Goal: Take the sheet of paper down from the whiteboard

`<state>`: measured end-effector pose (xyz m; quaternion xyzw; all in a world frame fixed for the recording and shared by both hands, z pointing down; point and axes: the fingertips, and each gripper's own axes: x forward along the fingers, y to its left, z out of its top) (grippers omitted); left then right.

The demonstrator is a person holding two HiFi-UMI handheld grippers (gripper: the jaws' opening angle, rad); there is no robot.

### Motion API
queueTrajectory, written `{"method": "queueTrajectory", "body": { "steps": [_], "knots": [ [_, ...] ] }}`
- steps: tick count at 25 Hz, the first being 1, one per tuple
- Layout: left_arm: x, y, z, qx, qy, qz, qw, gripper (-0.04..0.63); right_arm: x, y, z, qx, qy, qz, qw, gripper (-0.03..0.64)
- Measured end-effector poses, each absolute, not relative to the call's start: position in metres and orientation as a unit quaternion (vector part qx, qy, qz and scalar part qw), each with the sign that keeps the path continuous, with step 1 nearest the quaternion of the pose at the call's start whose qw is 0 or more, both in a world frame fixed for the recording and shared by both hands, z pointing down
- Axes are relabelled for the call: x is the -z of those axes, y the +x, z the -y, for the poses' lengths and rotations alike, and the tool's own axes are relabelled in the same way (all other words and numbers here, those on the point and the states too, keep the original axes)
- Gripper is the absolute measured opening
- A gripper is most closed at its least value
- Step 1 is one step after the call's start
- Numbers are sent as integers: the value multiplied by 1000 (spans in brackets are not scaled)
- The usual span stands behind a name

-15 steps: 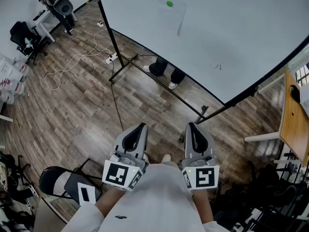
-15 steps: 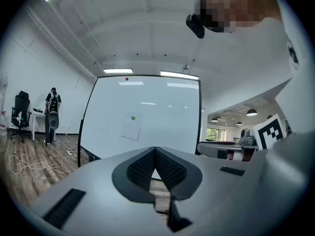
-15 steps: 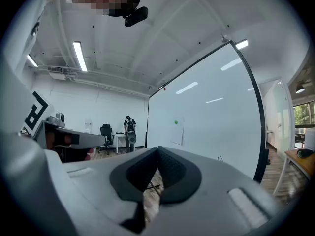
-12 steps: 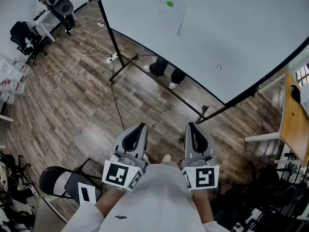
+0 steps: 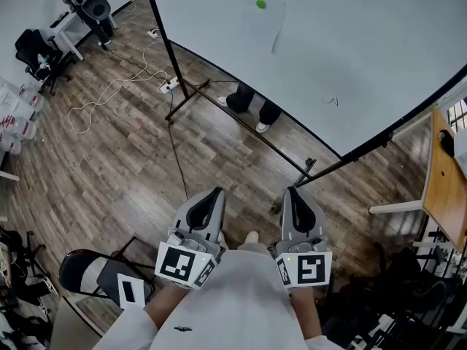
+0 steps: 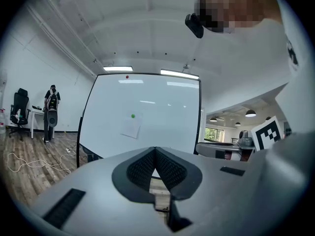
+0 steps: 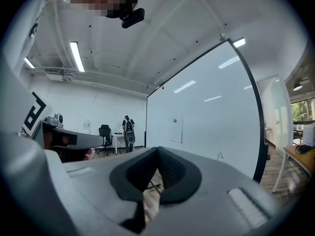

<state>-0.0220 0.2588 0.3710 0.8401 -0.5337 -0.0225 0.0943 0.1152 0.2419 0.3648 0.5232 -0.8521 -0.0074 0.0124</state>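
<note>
A white sheet of paper hangs on the whiteboard, pinned by a green round magnet. The sheet also shows far off in the left gripper view and in the right gripper view. My left gripper and right gripper are held level close to my body, side by side, well short of the board. Both are shut with nothing between their jaws, and both point toward the whiteboard.
The whiteboard stands on a black frame with floor feet. A person's shoes show below the board. A white cable lies on the wood floor. A black folding chair is at my left, a wooden table at my right.
The view has shifted very slightly; both grippers stay where they were, shut.
</note>
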Motion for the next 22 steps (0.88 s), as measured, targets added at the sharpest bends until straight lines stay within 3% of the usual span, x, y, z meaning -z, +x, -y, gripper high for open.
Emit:
{"method": "queueTrajectory", "body": {
  "steps": [15,22],
  "knots": [
    [-372,-69,-261,32,851,515,93,9,-364,69,-246,25,530,847,19,31],
    [-372,-92,-244,35,862,499,82,45,-365,44,-235,32,543,839,20,49]
  ]
}}
